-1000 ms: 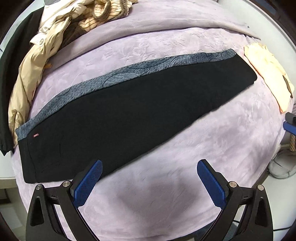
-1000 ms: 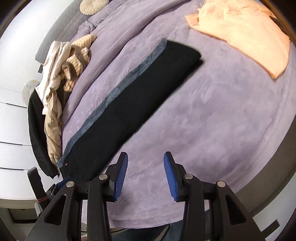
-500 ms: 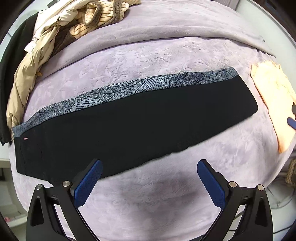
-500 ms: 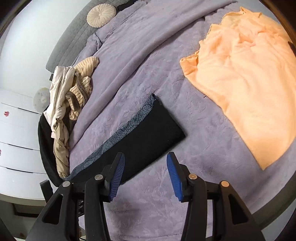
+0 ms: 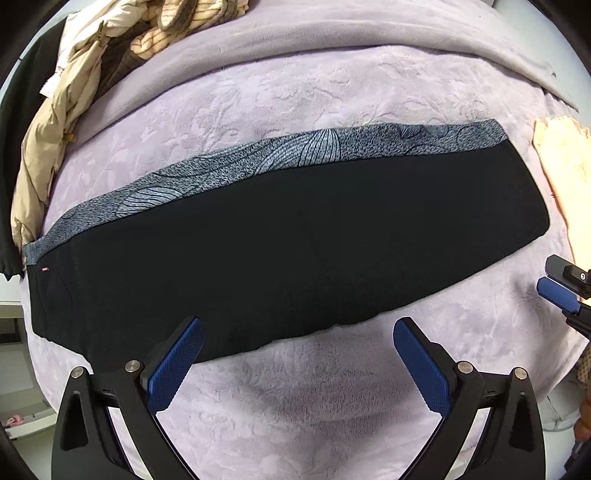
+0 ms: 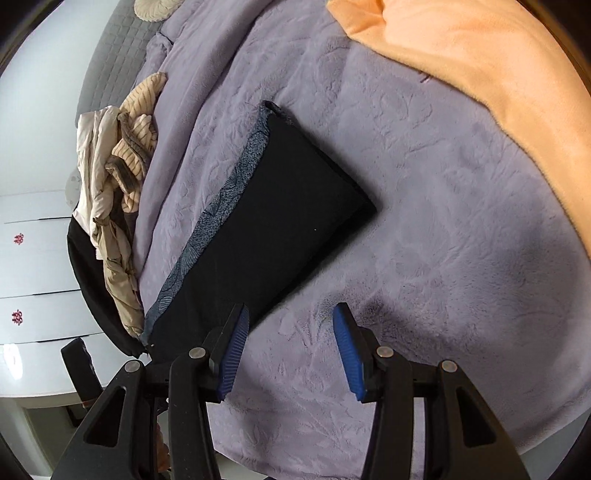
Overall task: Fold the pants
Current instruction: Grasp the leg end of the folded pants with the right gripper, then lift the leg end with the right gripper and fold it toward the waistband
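pants [image 5: 295,251] folded lengthwise on bed [image 5: 295,406] | crosswise folds left | left gripper [image 5: 299,365], right gripper [image 6: 288,354]: jaws spread, empty

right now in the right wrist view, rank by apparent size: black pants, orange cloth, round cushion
1. black pants and orange cloth: look alike, and the cloth is cut off by the frame edge
2. round cushion, far away and mostly cropped

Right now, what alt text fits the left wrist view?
Black pants with a grey patterned side stripe lie flat lengthwise on a lilac blanket. The open left gripper hovers empty at their near edge; a clothes pile sits upper left.
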The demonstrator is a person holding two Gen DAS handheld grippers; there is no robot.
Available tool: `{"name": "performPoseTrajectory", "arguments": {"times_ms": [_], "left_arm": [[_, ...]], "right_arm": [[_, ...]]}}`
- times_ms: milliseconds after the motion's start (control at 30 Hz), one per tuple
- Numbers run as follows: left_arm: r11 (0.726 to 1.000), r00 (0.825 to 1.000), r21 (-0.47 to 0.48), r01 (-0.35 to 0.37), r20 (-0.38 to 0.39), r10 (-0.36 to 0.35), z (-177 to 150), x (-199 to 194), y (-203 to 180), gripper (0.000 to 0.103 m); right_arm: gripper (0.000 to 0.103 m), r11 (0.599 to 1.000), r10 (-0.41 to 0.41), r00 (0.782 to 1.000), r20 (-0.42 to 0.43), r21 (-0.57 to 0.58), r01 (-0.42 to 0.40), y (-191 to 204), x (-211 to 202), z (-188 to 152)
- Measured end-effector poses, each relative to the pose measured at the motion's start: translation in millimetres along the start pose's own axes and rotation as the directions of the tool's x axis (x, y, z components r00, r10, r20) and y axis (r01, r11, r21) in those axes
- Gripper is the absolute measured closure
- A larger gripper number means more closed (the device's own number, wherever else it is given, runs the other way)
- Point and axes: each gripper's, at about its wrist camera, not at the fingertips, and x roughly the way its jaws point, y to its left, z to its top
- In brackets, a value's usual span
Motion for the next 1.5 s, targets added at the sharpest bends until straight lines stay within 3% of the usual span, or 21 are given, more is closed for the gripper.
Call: {"name": "performPoseTrajectory", "arguments": {"times_ms": [267,533,633,733,900,1067,1100,1167,1333,1433,1500], "left_arm": [[1.000,1.000,0.002,-0.006,-0.008,0.006,16,20,-8,0.000],[1.000,0.997,-0.003,-0.027,0.067,0.028,37,31,-21,0.000],[0.999,0.997,-0.022,-0.049,0.055,0.050,41,53,-22,0.000],[0.998,0.998,-0.063,-0.018,0.062,0.022,38,64,-19,0.000],[0.999,0.995,-0.032,-0.022,0.097,0.025,33,62,-27,0.000],[0.999,0.995,-0.034,-0.018,0.093,0.021,34,63,-27,0.000],[0.999,0.996,-0.033,-0.018,0.088,0.021,35,63,-27,0.000],[0.999,0.996,-0.038,-0.024,0.089,0.027,38,51,-17,0.007],[0.992,0.964,-0.083,-0.098,0.239,0.115,71,25,-1,0.010],[0.982,0.964,-0.127,-0.142,0.209,0.166,101,50,7,0.010],[0.982,0.974,-0.100,-0.162,0.141,0.175,111,85,4,0.007]], "right_arm": [[0.052,0.998,0.029,1.000,-0.011,0.054,-0.029,-20,23,13],[0.052,0.992,0.085,0.995,0.048,0.093,-0.090,-34,27,23],[0.052,0.989,0.102,0.992,0.070,0.099,-0.109,-39,29,21],[0.052,0.988,0.126,0.987,0.096,0.073,-0.133,-38,31,21],[0.051,0.982,0.183,0.976,0.121,0.015,-0.186,-26,44,29],[0.050,0.979,0.190,0.970,0.153,0.048,-0.199,-19,65,43],[0.053,0.979,0.183,0.971,0.153,0.058,-0.194,-17,66,44],[0.085,0.977,0.196,0.968,0.159,0.057,-0.207,-14,61,44],[0.089,0.967,0.254,0.955,0.150,-0.043,-0.250,6,41,40],[0.089,0.964,0.259,0.954,0.151,-0.105,-0.245,20,35,38],[0.089,0.961,0.264,0.953,0.150,-0.120,-0.248,23,35,39]]}}
